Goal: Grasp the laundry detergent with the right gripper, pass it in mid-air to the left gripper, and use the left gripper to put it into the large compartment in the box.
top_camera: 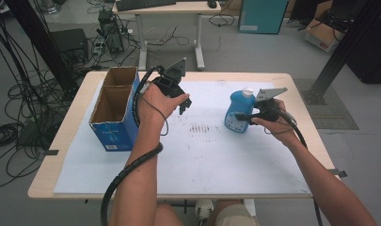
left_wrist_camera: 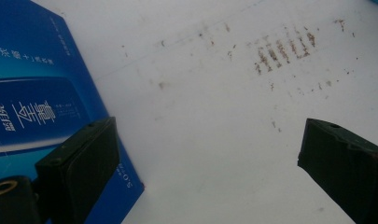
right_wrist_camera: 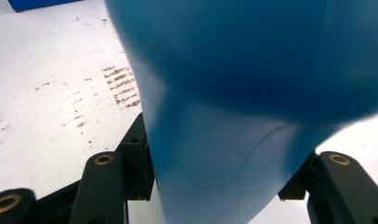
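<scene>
In the high view, the white sheet on the table lies bare across the whole lower half of the frame and through the middle, from the blue carton at the left to the blue bottle at centre right. The open-topped carton blocks the upper left. The left gripper hangs just right of the carton, narrowing that gap. The right gripper, clamped on the bottle, closes off the right side.
</scene>
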